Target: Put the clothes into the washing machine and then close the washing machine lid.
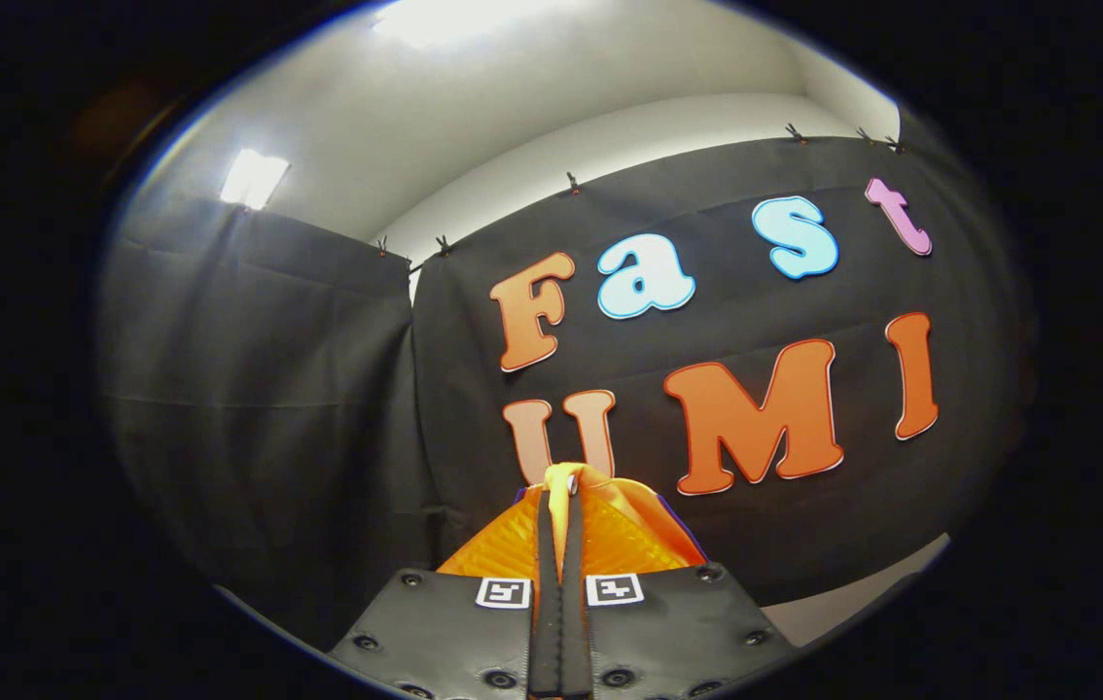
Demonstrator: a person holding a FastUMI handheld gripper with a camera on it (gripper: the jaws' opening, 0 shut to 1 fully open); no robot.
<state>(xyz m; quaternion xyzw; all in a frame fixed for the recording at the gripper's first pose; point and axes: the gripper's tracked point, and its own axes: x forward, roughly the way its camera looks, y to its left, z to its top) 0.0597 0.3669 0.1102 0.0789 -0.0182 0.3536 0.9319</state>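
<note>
Pinching a bunched piece of orange clothing (600, 530), the gripper (559, 486) is lifted up and aimed at the booth's black cloth wall (727, 321), with its two fingers (546, 583) drawn together so closely that only a thin strip of the fabric shows between them. Both fingers press on that fold of cloth, which runs up the narrow slot between them and curls over their tips in a small yellowish-orange loop. The rest of the garment spreads out to either side just beyond the fingers, ribbed or quilted in texture on the left side, smoother on the right, with a sliver of purple showing along its outer edges. The clothing hangs clear of any surface, held in the air in front of the cloth wall. Behind it, a second black curtain (250, 389) meets the first at a corner, both clipped along their top edges with small clips (572, 181). Above the curtains runs a pale wall and ceiling (474, 126), with a bright ceiling light (253, 178) over the left curtain and another glare near the top. A pale strip of floor or wall (853, 593) shows beneath the lower edge of the cloth on the right
</note>
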